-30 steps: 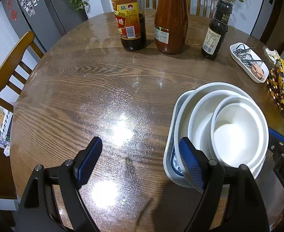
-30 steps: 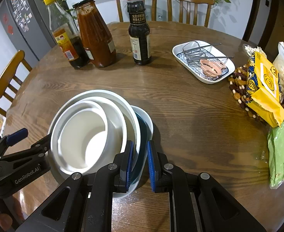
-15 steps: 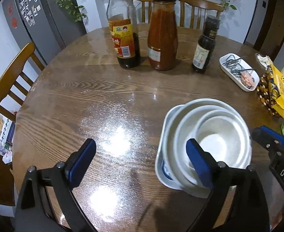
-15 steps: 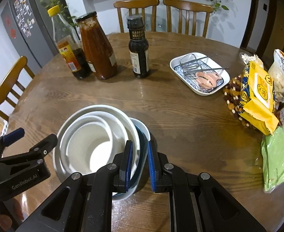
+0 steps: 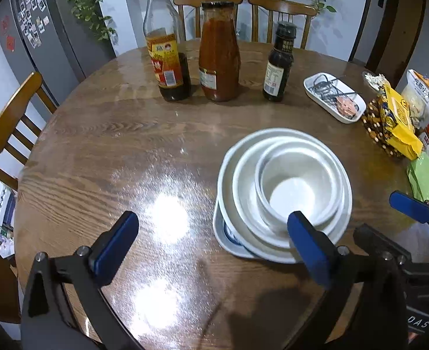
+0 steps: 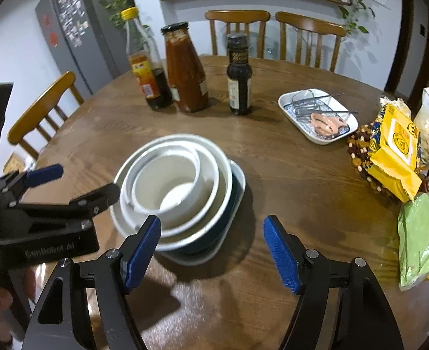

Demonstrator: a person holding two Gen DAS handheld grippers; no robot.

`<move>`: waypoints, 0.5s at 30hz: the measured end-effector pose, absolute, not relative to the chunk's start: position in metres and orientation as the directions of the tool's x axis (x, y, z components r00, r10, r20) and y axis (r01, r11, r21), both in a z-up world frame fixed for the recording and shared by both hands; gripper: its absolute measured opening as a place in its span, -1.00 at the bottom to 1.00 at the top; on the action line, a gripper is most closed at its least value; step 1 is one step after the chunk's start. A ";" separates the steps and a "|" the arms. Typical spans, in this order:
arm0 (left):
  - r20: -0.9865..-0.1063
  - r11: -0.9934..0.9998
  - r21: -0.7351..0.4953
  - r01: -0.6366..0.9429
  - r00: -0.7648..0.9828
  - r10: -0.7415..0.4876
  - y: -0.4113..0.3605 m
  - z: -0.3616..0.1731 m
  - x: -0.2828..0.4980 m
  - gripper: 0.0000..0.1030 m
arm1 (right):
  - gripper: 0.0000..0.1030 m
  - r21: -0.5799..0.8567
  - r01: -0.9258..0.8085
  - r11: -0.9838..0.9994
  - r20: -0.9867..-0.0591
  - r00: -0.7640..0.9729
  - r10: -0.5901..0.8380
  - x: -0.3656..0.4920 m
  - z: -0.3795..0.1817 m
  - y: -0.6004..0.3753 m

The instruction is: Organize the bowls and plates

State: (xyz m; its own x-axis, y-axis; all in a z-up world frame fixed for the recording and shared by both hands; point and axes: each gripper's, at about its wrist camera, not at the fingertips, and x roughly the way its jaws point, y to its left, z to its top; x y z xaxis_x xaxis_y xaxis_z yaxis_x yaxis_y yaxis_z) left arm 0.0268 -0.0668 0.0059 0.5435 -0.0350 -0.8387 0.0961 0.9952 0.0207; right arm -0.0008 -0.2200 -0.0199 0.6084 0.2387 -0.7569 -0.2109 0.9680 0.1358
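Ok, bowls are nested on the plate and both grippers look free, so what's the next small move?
Probably draw both grippers back. The three bowls sit nested on the plate, nothing between either pair of jaws. The right gripper is opening beside the stack; the left gripper is opening too, gripping nothing. No loose dishes show.

Round table: wood with strong grain, glossy top throwing white glare patches lower centre in the left wrist view. Nested bowls: smooth white glazed ceramic; plate beneath (dark blue inside). Gripper pads: ribbed blue, on matt black frames. Bottles, upper centre: clear and glossy, glass or plastic unclear. Snack bags, right edge: shiny crinkled plastic. Chairs: varnished wood.
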 end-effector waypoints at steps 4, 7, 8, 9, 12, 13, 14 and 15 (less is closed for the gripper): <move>-0.853 0.996 0.037 0.086 0.522 -0.013 -0.067 0.002 0.023 0.98 | 0.52 0.119 -0.243 0.963 -0.760 0.601 0.246 -0.010 -0.026 -0.221; -0.864 0.997 0.025 0.079 0.504 -0.019 -0.066 -0.001 0.020 0.98 | 0.55 0.126 -0.251 0.960 -0.762 0.595 0.255 -0.016 -0.034 -0.223; -0.866 0.996 0.017 0.082 0.500 -0.027 -0.065 -0.002 0.018 0.98 | 0.55 0.136 -0.255 0.957 -0.761 0.591 0.266 -0.017 -0.035 -0.223; -0.867 0.996 0.007 0.085 0.496 -0.036 -0.065 -0.002 0.017 0.98 | 0.55 0.143 -0.260 0.955 -0.760 0.589 0.274 -0.019 -0.037 -0.223; -0.875 0.996 0.013 0.094 0.482 -0.034 -0.066 -0.006 0.016 0.98 | 0.55 0.143 -0.276 0.950 -0.756 0.589 0.285 -0.024 -0.039 -0.220; -0.878 0.995 0.031 0.091 0.479 -0.017 -0.067 -0.007 0.016 0.98 | 0.55 0.138 -0.282 0.949 -0.757 0.588 0.285 -0.025 -0.040 -0.219; -0.878 0.995 0.045 0.092 0.478 -0.004 -0.068 -0.008 0.015 0.98 | 0.55 0.134 -0.285 0.949 -0.759 0.587 0.283 -0.026 -0.041 -0.218; -0.878 0.994 0.050 0.096 0.479 -0.002 -0.070 -0.008 0.014 0.98 | 0.55 0.126 -0.287 0.950 -0.762 0.585 0.278 -0.026 -0.042 -0.216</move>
State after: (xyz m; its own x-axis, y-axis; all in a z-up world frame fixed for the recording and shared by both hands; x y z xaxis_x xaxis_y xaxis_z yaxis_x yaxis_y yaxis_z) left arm 0.0142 -0.0696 -0.0085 0.4790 -0.0024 -0.8778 0.0961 0.9941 0.0497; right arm -0.0261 -0.2156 -0.0418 0.5847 0.2775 -0.7623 -0.2871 0.9496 0.1256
